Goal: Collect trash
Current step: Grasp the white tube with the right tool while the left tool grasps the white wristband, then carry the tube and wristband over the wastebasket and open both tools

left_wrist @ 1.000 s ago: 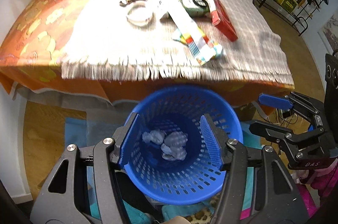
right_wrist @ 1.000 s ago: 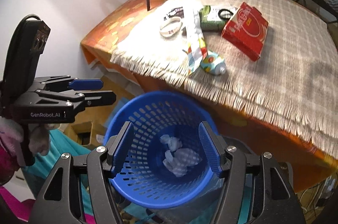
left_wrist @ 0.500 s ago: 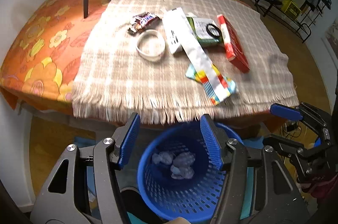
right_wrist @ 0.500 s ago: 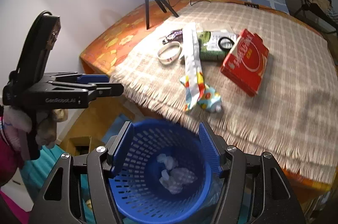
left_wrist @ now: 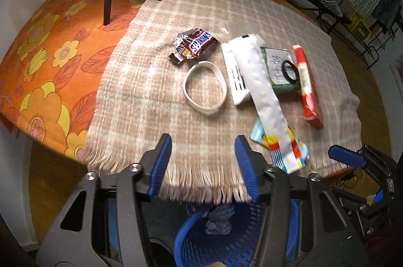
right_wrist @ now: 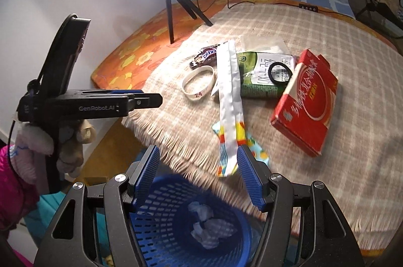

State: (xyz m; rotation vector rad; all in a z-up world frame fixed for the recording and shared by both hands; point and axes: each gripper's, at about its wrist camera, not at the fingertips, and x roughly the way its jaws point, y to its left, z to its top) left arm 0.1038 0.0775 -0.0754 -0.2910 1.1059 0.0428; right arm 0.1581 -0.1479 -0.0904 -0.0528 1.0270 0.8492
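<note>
Both grippers' fingers wide apart, empty; striped wrapper [right_wrist: 229,101] between right fingers [right_wrist: 248,179], untouched.

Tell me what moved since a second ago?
Both tongs, left and right, rose from over the blue basket toward the table's trash, open and empty. The crumpled paper stayed in the basket; the candy wrapper stayed put.
</note>
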